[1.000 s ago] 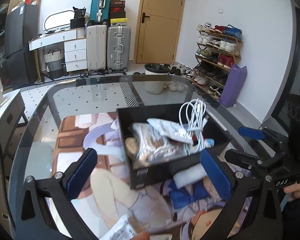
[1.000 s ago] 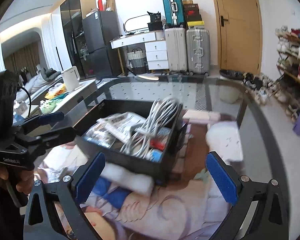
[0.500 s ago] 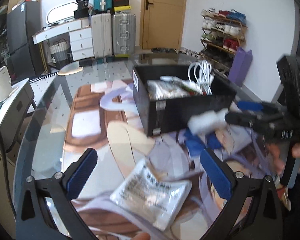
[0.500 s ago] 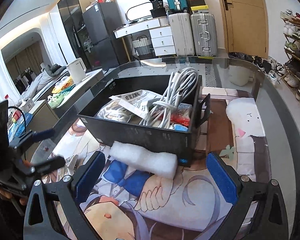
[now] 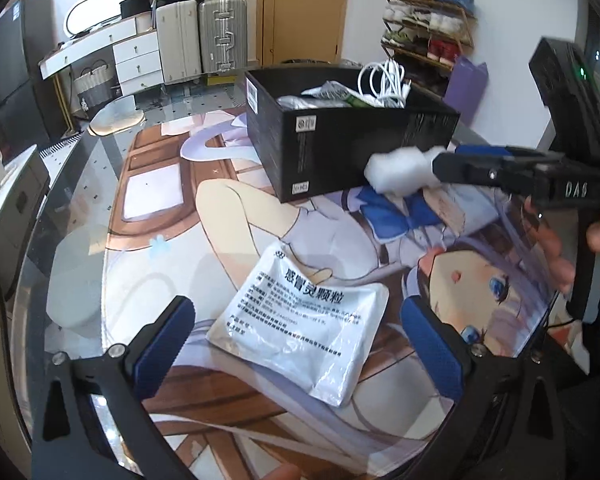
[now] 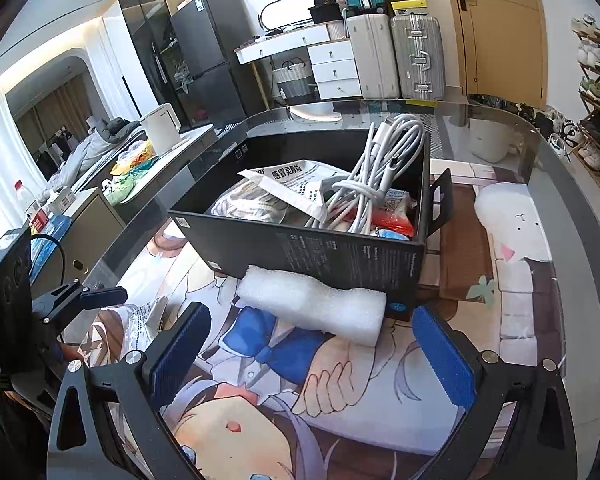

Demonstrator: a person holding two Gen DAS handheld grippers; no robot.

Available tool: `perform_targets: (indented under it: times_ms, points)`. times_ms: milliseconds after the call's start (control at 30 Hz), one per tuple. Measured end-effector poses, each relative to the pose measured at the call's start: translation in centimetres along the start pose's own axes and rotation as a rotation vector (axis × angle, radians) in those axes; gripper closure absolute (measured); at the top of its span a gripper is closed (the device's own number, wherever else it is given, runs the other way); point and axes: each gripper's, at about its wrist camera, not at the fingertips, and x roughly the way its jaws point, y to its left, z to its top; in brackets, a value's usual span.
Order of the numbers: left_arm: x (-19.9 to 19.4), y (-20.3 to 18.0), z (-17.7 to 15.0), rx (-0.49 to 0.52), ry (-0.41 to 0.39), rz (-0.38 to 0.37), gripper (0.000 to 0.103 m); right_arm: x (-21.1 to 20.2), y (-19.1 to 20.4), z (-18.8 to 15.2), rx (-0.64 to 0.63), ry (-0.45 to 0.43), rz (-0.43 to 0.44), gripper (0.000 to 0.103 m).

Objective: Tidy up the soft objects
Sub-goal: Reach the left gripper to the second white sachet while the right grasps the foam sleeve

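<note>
The left gripper (image 5: 296, 344), jaws wide and empty, is now being lowered over the packet (image 5: 300, 332) at lower centre, up from the black box (image 5: 340, 148) a second ago; the right gripper (image 6: 312, 348), equally open, is being brought to the foam roll (image 6: 312, 300), so two pickups are being prepared.

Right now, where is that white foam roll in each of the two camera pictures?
Left wrist view: the white foam roll is at right of centre, against the near wall of the black box, at the tip of the right hand-held gripper.
Right wrist view: the roll lies centre, just ahead of the open fingers.
Shared landmark: the black box.
</note>
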Motion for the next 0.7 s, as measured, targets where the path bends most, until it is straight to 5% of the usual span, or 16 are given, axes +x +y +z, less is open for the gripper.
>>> perform_targets:
  times_ms: [200, 700]
  points:
    - [1.2, 0.0, 0.1, 0.020, 0.054, 0.054, 0.000, 0.1, -0.4, 0.0, 0.021, 0.006, 0.012, 0.001]
    - [1.9, 0.3, 0.8, 0.013, 0.046, 0.052, 0.002, 2.2, -0.6, -0.4, 0.060, 0.070, -0.006, 0.001]
